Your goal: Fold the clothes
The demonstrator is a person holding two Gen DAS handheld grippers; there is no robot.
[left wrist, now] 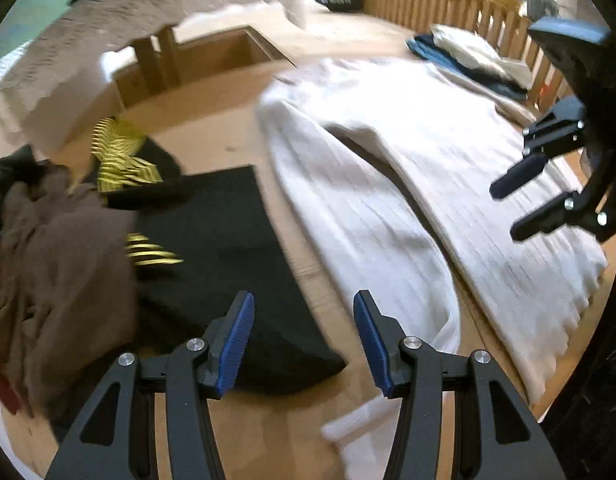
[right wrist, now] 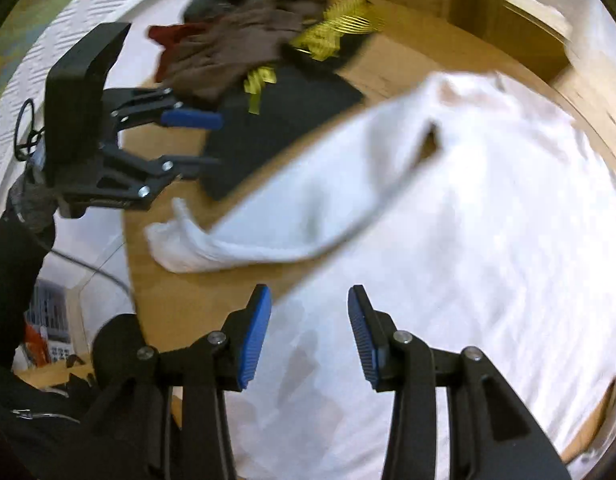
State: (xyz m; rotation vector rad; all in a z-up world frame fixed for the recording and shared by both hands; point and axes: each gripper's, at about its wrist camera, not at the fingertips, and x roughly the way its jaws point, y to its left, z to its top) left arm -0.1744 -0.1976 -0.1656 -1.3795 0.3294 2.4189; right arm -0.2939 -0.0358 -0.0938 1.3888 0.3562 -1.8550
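The left gripper (left wrist: 303,340) hangs with its blue ribbed fingers (left wrist: 237,344) apart and nothing between them, over the bare wooden table (left wrist: 235,144) and the corner of a folded black garment (left wrist: 227,248). The right gripper (right wrist: 308,336) also has its fingers (right wrist: 253,340) apart and empty, just above a white sweater (right wrist: 468,240).

The white sweater lies spread flat across the table. In the left wrist view its long axis runs from the near edge away toward the far right. One sleeve (right wrist: 235,236) is folded across, its cuff pointing at the black garment. The knit looks soft and ribbed; motion blur hides finer detail.

The black garment is a flat rectangle just beside the sweater. Behind it sits a loose heap of clothes (left wrist: 55,248), brown, black and yellow-striped. A folded stack (left wrist: 468,56) rests near a wooden slatted fence (left wrist: 448,4).
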